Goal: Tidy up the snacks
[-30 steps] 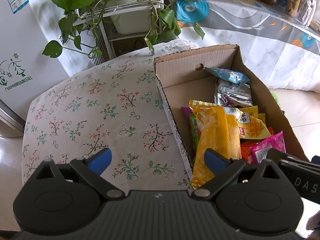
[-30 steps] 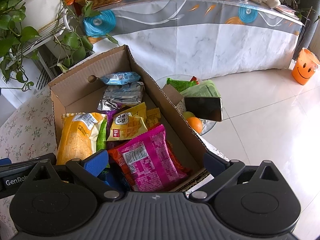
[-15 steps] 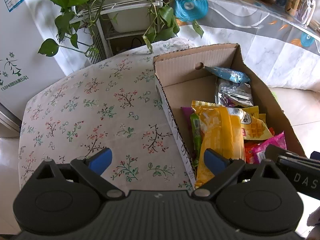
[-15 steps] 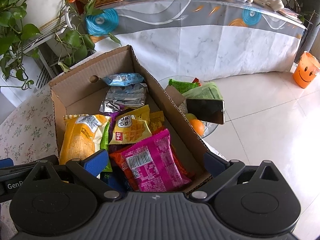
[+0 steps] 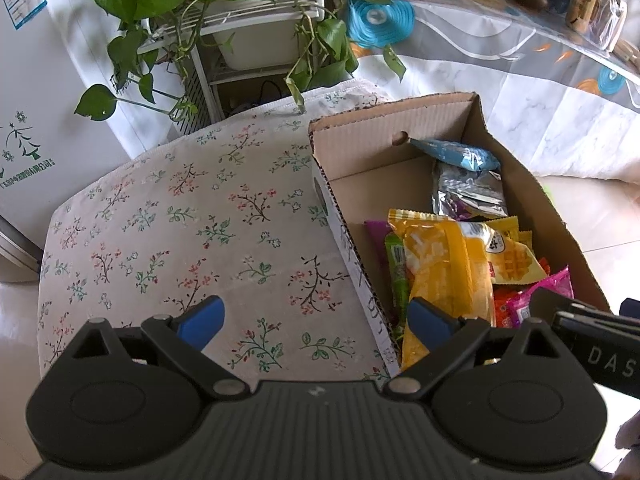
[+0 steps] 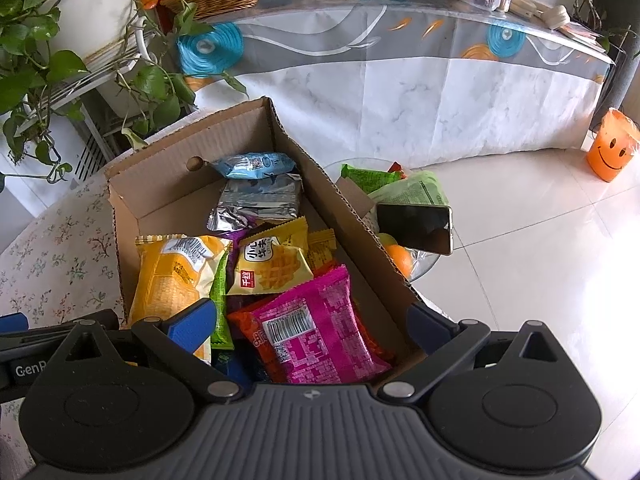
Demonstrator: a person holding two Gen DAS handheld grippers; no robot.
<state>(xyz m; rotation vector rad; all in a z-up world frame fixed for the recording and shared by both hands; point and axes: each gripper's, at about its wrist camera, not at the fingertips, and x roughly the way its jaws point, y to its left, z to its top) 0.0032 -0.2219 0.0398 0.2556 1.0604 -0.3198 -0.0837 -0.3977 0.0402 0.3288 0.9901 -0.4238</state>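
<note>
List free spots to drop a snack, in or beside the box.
Free: the floral cloth left of the box, bare from the plant stand to the left gripper; the box's far left corner, between its walls, the silver pack and the yellow pack. Crowded: the box's near half, packs overlapping.

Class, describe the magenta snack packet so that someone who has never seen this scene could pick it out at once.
Find the open cardboard box on the floral tablecloth. At its near end, closest to the right gripper, the magenta packet lies on top of the pile, beside the yellow waffle packet. It is the only magenta one, with a white barcode label facing up.
</note>
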